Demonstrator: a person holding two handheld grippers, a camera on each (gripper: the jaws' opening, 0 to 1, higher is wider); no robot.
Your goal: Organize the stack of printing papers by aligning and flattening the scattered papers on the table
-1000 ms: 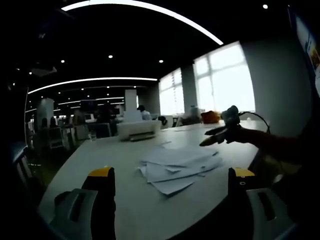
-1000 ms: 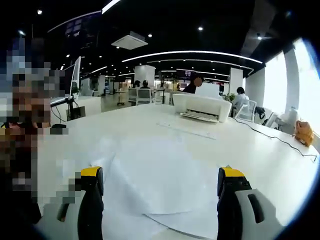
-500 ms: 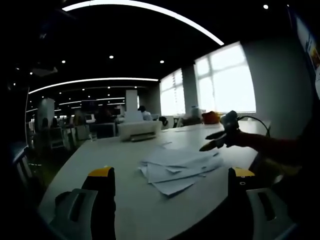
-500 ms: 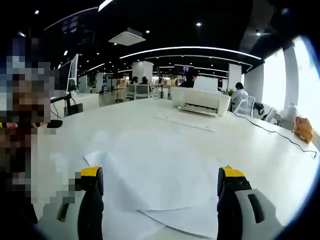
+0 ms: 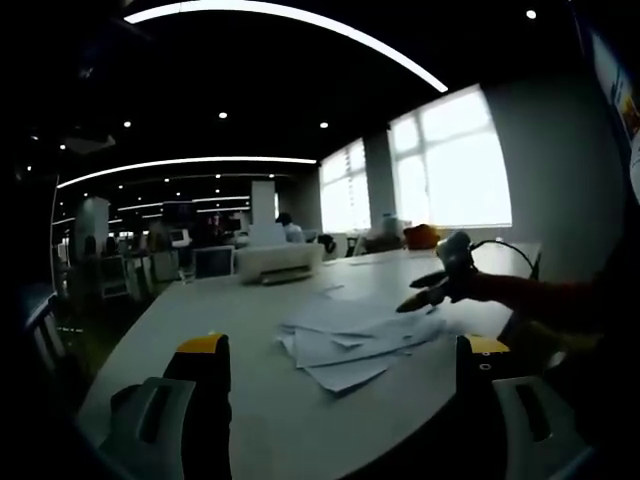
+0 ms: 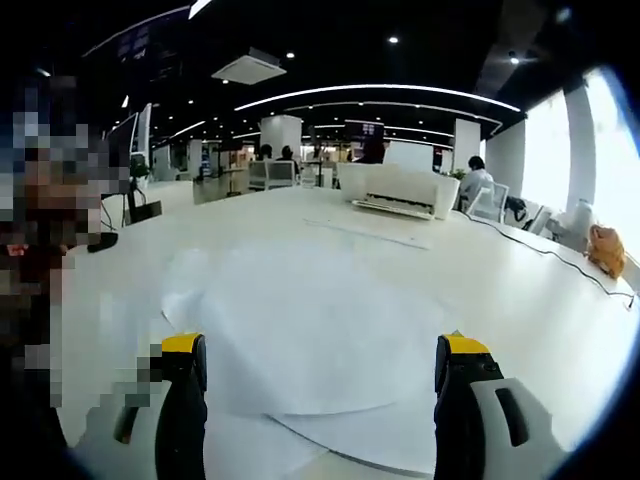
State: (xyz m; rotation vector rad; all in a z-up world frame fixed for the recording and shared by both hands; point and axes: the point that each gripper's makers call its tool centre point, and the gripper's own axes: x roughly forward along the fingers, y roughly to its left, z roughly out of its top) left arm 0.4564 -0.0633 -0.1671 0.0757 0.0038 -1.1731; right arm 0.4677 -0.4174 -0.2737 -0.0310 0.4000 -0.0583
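A loose, fanned pile of white printing papers [image 5: 355,335] lies on the white table [image 5: 250,400], ahead of my left gripper [image 5: 340,365], which stands open and back from the sheets. From the right side of the left gripper view comes the right gripper [image 5: 432,290], open and hovering just over the far right edge of the pile, held by a person's sleeve [image 5: 545,298]. In the right gripper view the same papers [image 6: 310,330] spread wide directly beneath and ahead of my open right gripper [image 6: 320,375], nothing between its fingers.
A white printer [image 6: 398,190] sits further back on the table, also seen as the printer [image 5: 278,260] in the left gripper view. A cable [image 6: 540,265] runs along the table's right side toward an orange object [image 6: 608,255]. Office desks and people fill the background.
The right gripper has dropped lower and closer to the paper pile; in its own view the sheets loom larger. The left gripper has stayed still.
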